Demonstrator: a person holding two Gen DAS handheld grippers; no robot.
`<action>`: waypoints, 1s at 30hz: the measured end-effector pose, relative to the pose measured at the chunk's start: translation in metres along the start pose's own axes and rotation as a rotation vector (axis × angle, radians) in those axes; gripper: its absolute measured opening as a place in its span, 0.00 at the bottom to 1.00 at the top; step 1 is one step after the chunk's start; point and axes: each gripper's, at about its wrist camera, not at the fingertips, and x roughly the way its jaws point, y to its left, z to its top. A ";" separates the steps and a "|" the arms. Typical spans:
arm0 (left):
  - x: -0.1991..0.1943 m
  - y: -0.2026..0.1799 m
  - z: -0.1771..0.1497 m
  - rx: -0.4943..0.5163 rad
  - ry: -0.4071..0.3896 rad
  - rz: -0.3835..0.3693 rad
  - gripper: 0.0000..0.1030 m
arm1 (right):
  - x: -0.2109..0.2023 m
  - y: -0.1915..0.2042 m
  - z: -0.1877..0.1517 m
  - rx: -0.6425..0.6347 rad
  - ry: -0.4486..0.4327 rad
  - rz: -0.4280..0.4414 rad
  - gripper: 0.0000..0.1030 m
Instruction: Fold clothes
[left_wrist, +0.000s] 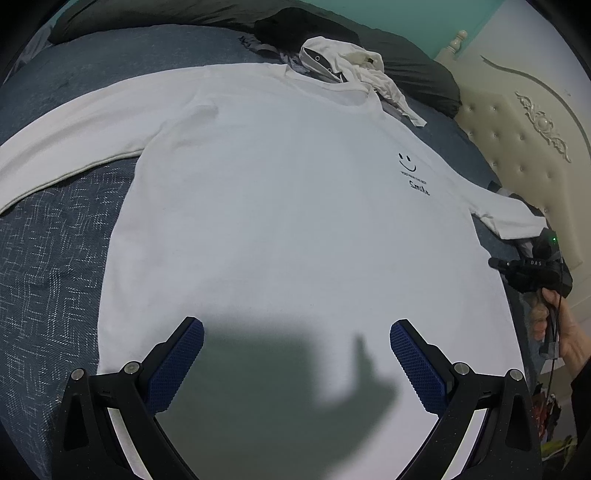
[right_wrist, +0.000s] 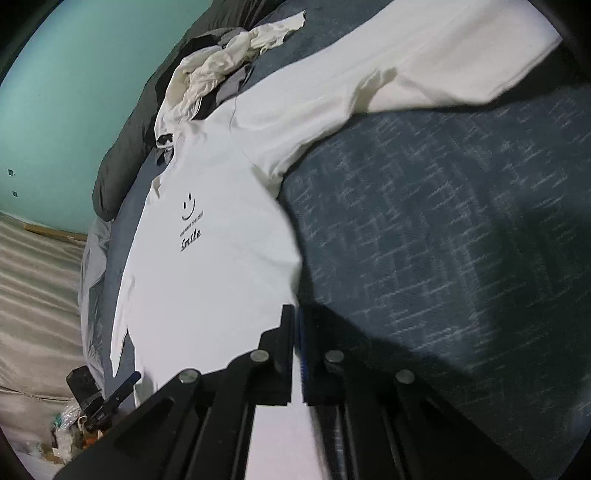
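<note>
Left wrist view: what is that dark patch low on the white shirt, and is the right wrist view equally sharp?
Left wrist view: sharp; the patch is a shadow on the white shirt between the open left gripper; fisheye bends the bedspread. Right wrist view: softer, the bedspread weave and the shirt edge smeared, the shut right gripper dark.

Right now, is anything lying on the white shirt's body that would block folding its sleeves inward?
Nothing visible lies on the white shirt body. A crumpled white garment sits beyond the collar, touching the neckline, clear of the fold path. The left tongs hover open over the hem.
</note>
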 end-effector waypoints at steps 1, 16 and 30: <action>0.000 0.000 0.000 0.001 0.000 0.001 1.00 | -0.002 -0.001 0.002 0.007 -0.008 -0.004 0.04; 0.009 0.000 -0.003 0.015 0.024 0.007 1.00 | 0.031 0.026 0.042 -0.002 -0.062 -0.071 0.32; 0.013 0.002 -0.001 0.013 0.028 0.013 1.00 | -0.011 0.003 0.045 0.033 -0.205 -0.195 0.09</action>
